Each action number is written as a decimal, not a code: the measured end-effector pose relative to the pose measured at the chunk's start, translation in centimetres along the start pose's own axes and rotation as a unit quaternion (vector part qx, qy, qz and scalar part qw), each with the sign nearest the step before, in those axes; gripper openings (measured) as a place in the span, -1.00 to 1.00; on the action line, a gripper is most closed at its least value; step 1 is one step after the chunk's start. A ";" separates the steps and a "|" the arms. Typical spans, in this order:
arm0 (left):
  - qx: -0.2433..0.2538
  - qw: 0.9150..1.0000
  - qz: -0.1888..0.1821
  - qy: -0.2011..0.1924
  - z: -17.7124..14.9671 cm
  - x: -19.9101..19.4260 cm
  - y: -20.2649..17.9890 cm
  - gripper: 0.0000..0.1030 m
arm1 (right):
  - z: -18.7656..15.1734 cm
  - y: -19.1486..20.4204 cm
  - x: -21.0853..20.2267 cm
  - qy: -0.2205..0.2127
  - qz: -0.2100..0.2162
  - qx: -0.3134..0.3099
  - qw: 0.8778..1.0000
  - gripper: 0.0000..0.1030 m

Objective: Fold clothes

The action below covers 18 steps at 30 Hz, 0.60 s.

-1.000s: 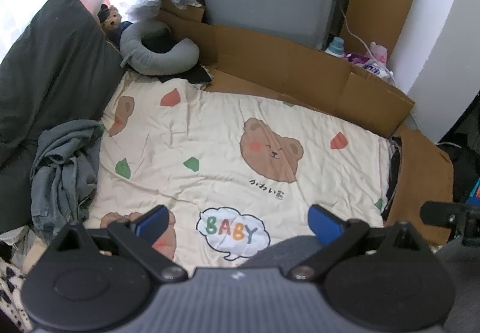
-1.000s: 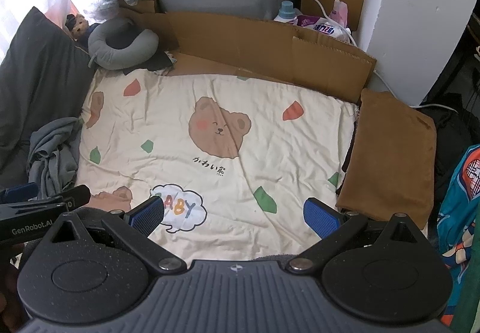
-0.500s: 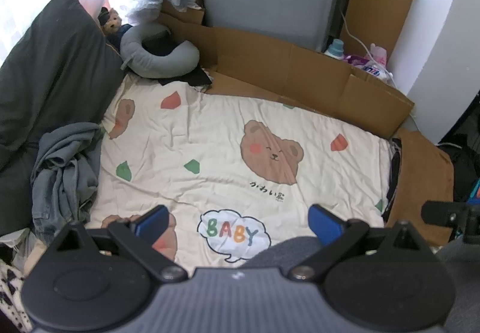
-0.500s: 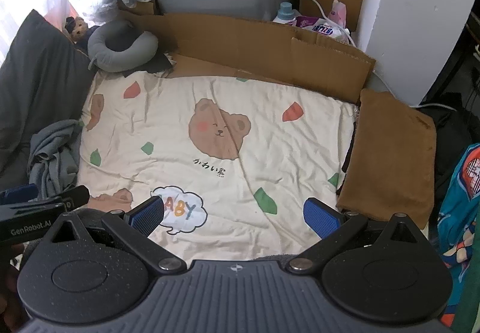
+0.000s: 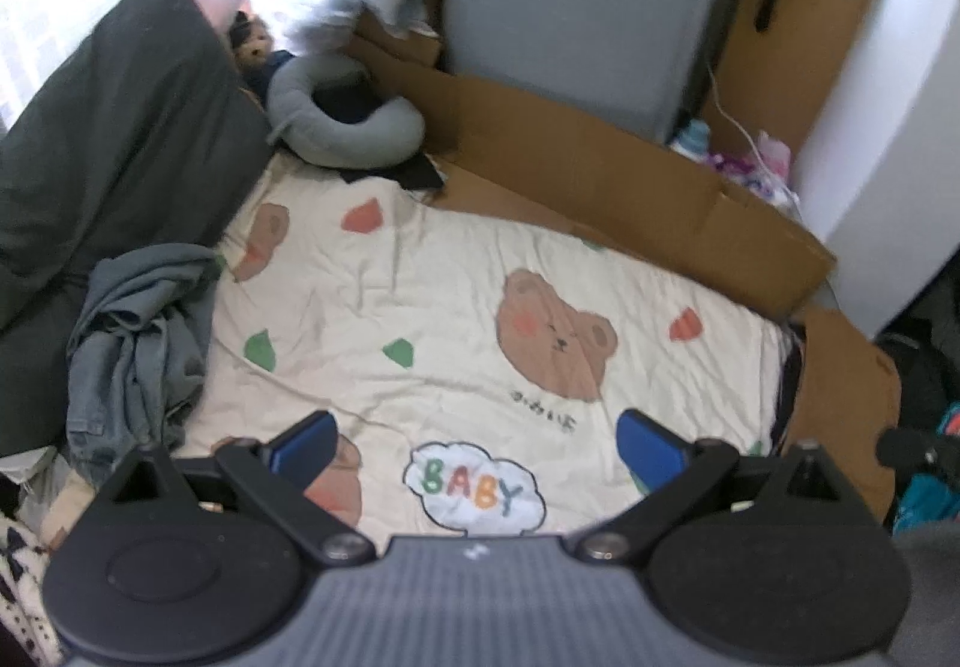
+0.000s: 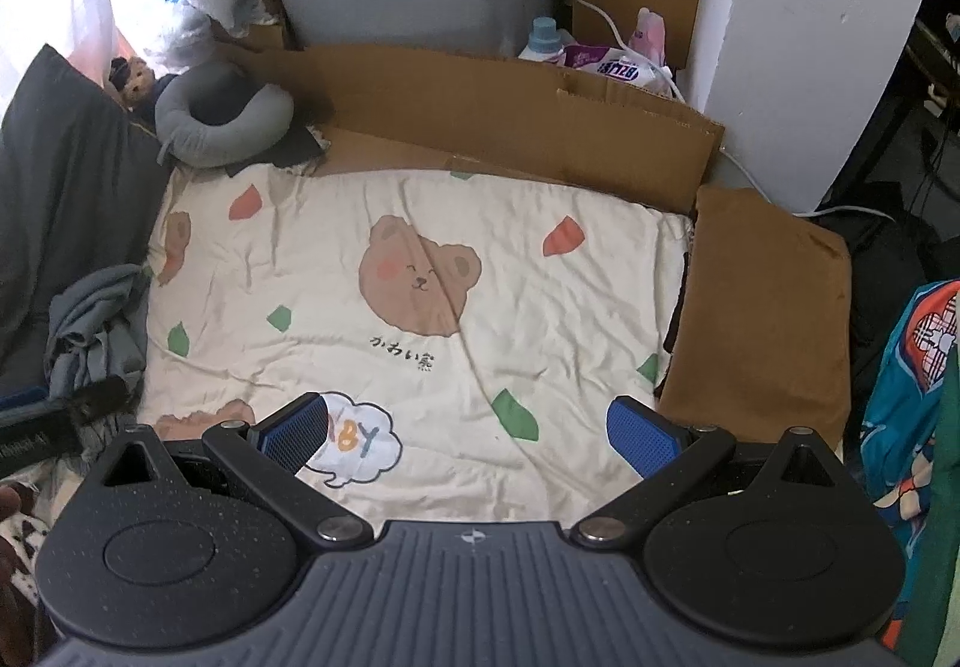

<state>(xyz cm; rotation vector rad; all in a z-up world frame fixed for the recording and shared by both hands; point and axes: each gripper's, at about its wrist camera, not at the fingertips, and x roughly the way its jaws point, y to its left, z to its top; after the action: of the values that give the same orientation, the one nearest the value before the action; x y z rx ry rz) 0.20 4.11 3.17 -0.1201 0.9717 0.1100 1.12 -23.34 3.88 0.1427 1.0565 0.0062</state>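
1. Two grippers, nothing gripped: the left gripper (image 5: 474, 442) and right gripper (image 6: 471, 436) both have their blue-padded fingers spread wide, with only bedding showing between them
2. No real containers here, closest thing is the brown cardboard wall (image 6: 480, 102) folded along the far edge of the bed, with a blue-capped plastic bottle (image 6: 543, 39) and a pink-and-white plastic pack (image 6: 612, 63) sitting behind it
3. Cream bear-print "BABY" blanket (image 5: 480, 307) covers the bed, a bit wrinkled, nothing lying on its middle
4. Grey U-shaped neck pillow (image 5: 342, 126) sits at the far left corner, with a small plush bear (image 6: 135, 72) just beside it and a big dark grey pillow (image 5: 120, 138) along the left side
5. Flat brown cushion (image 6: 762, 307) lies against the blanket's right edge
6. Crumpled grey-blue garment (image 5: 138, 343) is heaped at the blanket's left edge against the dark pillow, off to the left of both sets of fingers and not touching either
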 end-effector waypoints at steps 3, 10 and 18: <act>-0.011 1.000 0.007 -0.006 0.9 -0.3 1.6 0.95 | 0.4 0.3 -0.7 -0.012 -0.001 -0.002 1.000 0.99; -0.027 0.999 0.025 -0.008 1.9 -0.8 6.0 0.96 | 1.1 0.5 -1.9 -0.029 -0.003 0.006 1.000 0.99; -0.067 0.996 0.048 -0.019 2.4 -1.7 10.8 0.98 | 1.4 1.1 -2.8 -0.039 -0.004 0.000 0.999 0.99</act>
<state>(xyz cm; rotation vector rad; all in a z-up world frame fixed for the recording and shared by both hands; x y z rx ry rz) -0.39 15.09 5.30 -0.1935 0.9315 0.2639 1.02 -22.59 7.13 0.1367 0.9798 -0.0070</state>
